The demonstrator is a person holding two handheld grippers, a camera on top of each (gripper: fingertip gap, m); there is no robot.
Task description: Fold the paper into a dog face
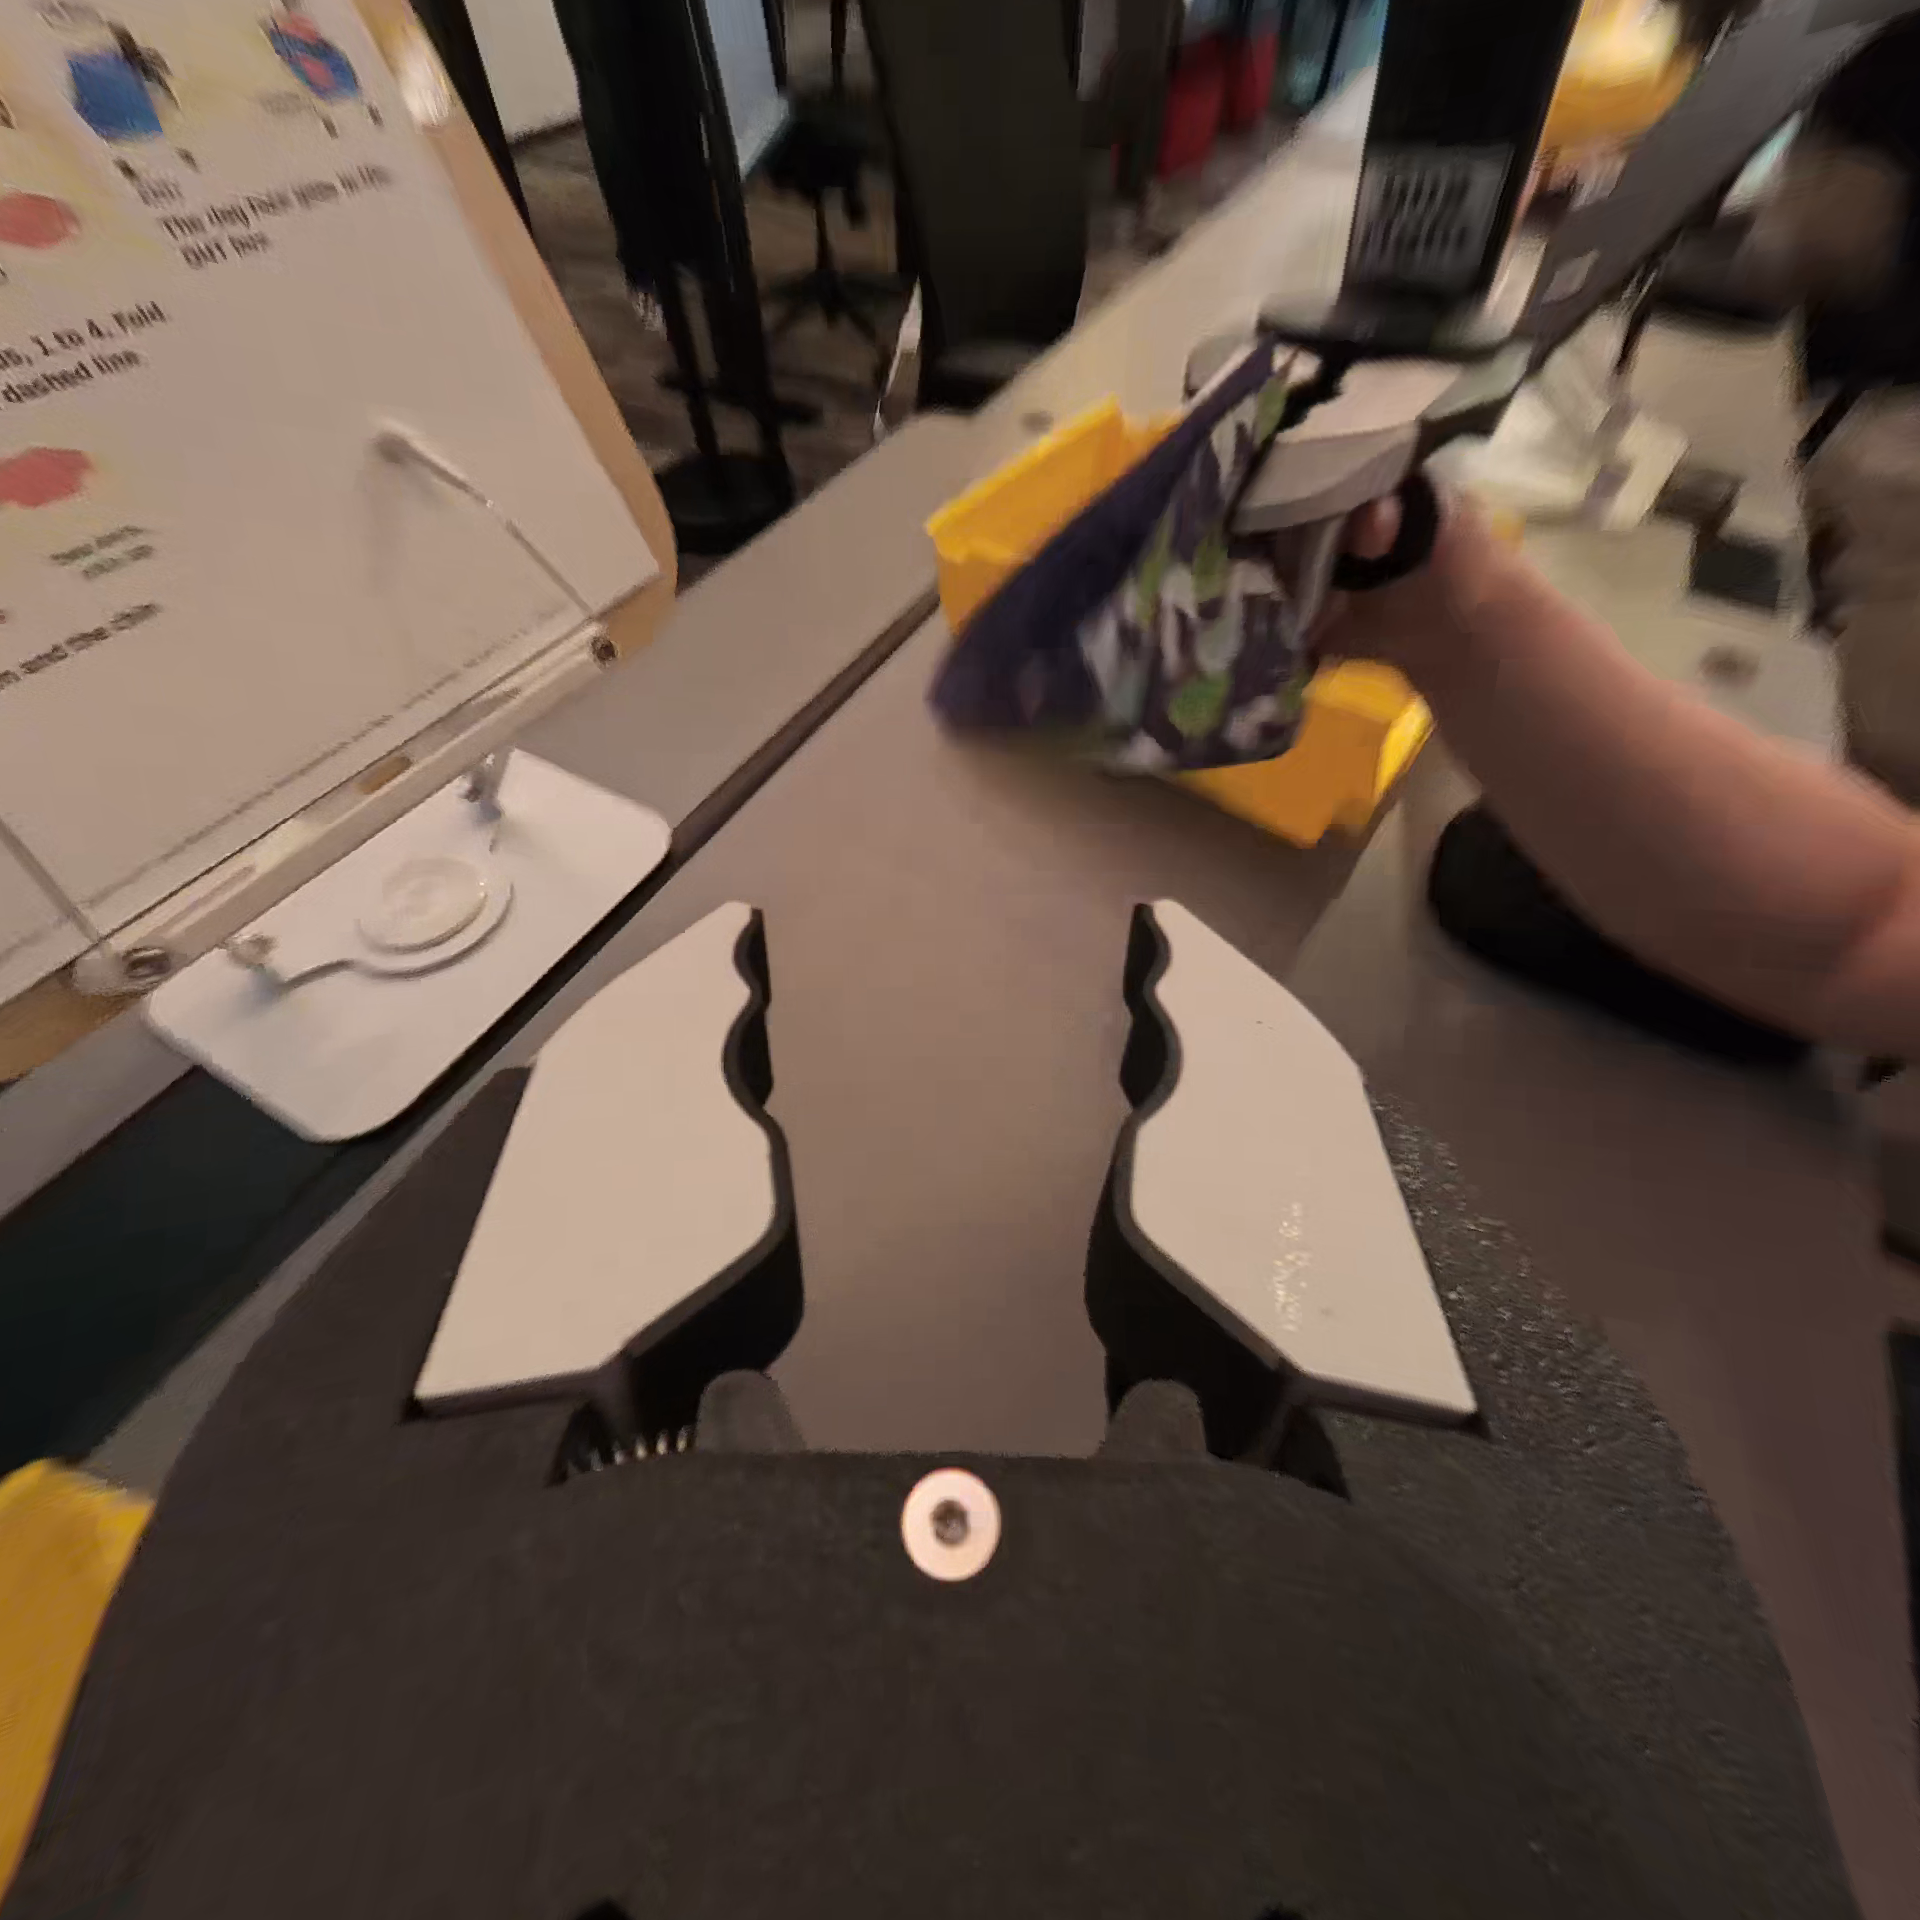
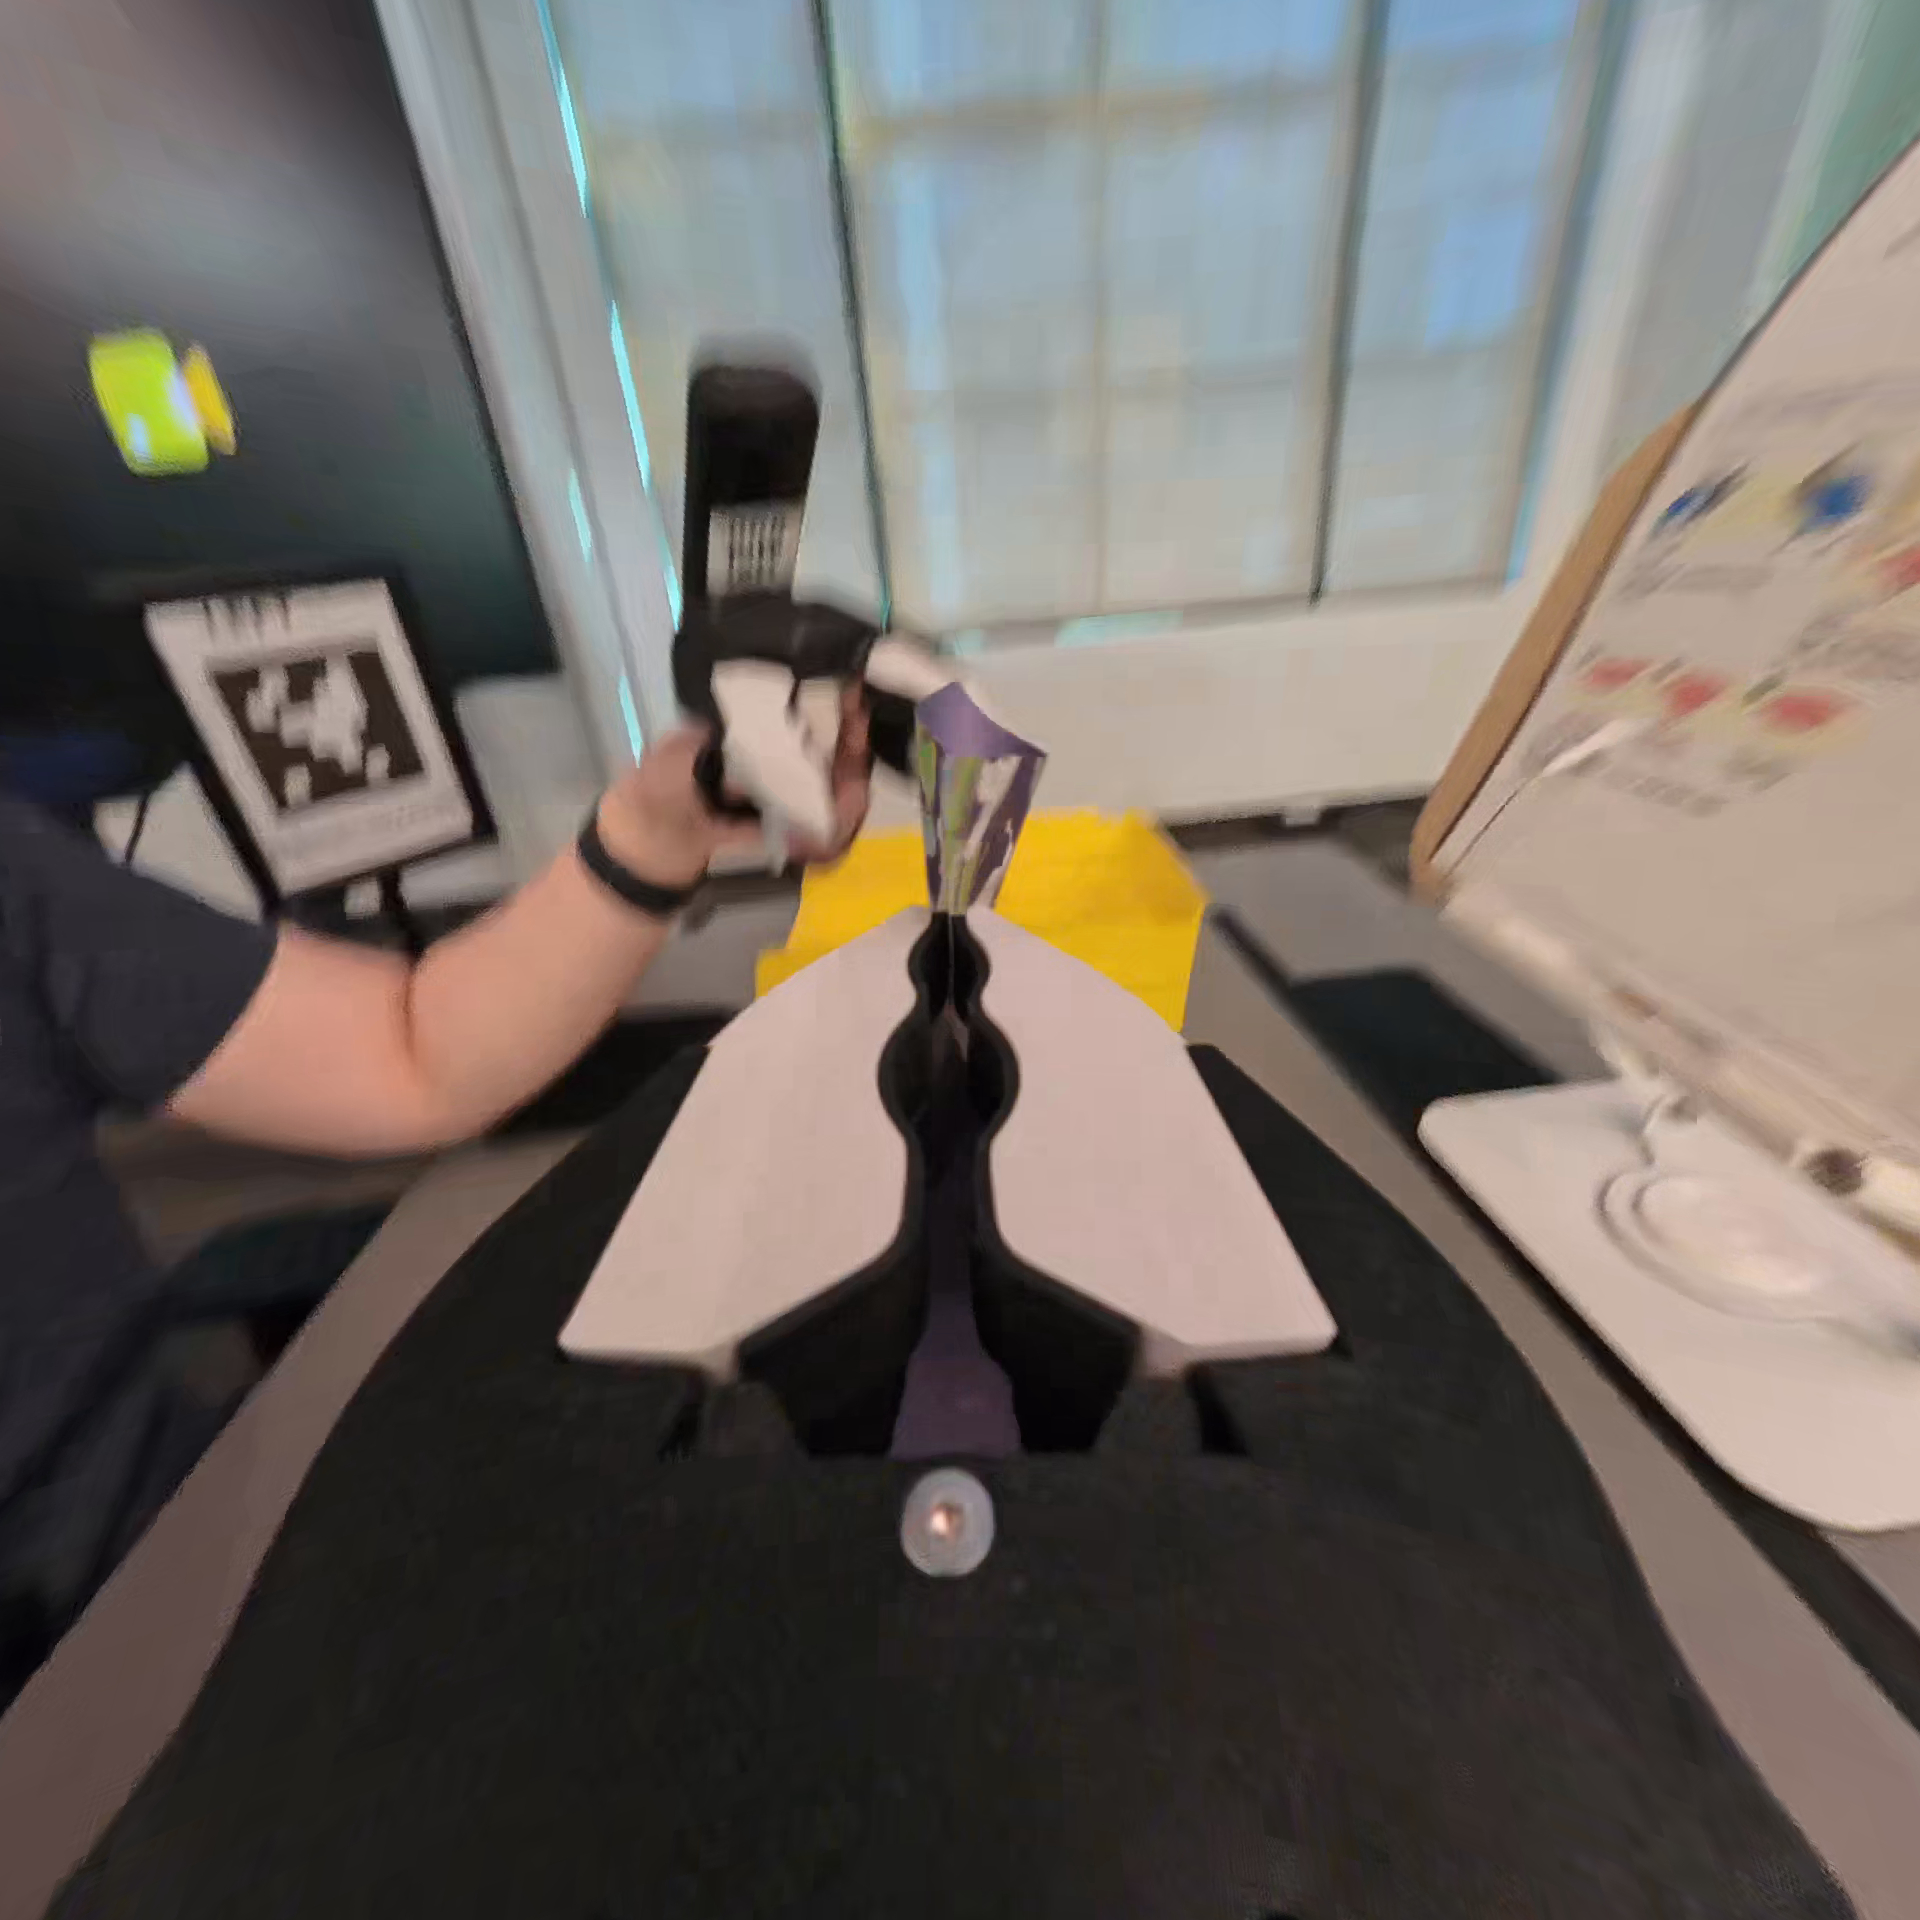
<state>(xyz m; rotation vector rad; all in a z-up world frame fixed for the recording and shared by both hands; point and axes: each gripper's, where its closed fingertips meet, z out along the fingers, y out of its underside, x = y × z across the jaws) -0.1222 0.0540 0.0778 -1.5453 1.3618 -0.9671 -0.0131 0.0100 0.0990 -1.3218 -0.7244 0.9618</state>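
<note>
While the grey surface [image 1: 935, 1091] stretches ahead under both cameras, a wooden-edged board [image 1: 312, 416] carrying a printed instruction sheet leans on a white stand [image 1: 416, 935] at its left side in the left wrist view, and the same board shows at the right edge of the right wrist view. Farther back on the surface lies a yellow tray [image 1: 1320, 758], seen only in part behind the paper. A person's bare forearm [image 1: 1662, 790] reaches in from the right of the left wrist view, its hand [image 1: 1403, 582] gripping the handle of the right tongs [image 2: 951, 925]. Those right tongs are closed on the paper [image 1: 1143, 613], a folded sheet with a purple, green and white pattern, lifted off the surface and hanging over the yellow tray; in the right wrist view it sticks up from the pinched tips. The left tongs [image 1: 945, 935] are spread apart with nothing between them, above bare surface.
</note>
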